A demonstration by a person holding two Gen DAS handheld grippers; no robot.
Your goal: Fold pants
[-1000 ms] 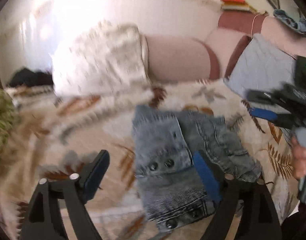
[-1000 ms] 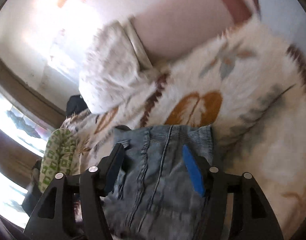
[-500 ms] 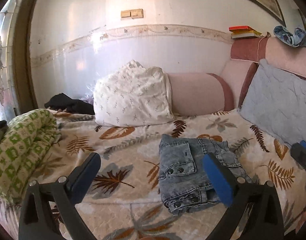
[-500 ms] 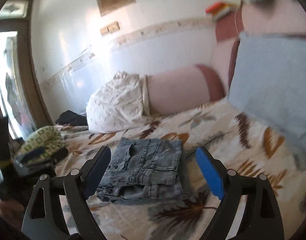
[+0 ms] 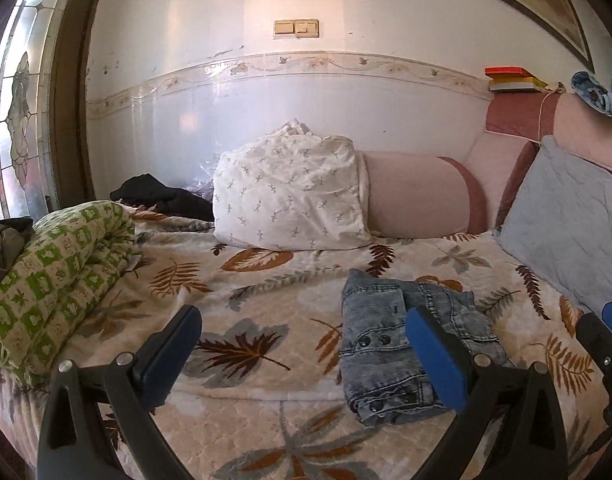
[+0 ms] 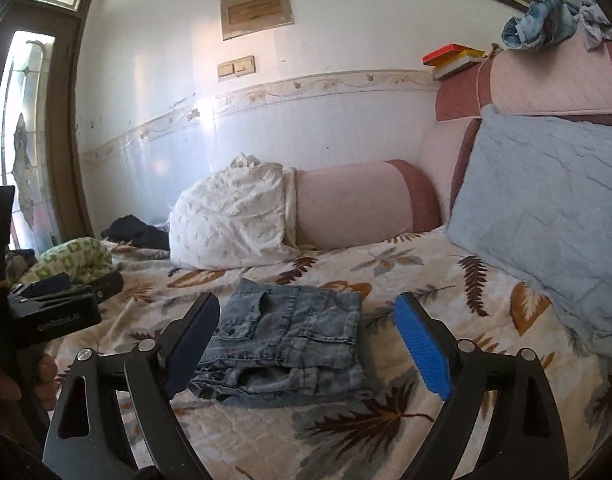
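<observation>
The pants are light-blue denim, folded into a compact square bundle lying flat on the leaf-patterned bedspread. They also show in the right wrist view, centred between the fingers. My left gripper is open and empty, held back above the bed with the bundle just behind its right finger. My right gripper is open and empty, drawn back from the bundle. The right gripper's tip shows at the left wrist view's right edge; the left gripper's body shows in the right wrist view.
A white patterned pillow and a pink bolster lie at the back. A blue-grey cushion leans at the right. A rolled green-and-white quilt and dark clothes lie at the left. Books and denim rest on the headboard.
Both grippers have pulled back and up from the folded pants, which stay on the bed. The views went from close and blurred to wide and steady.
</observation>
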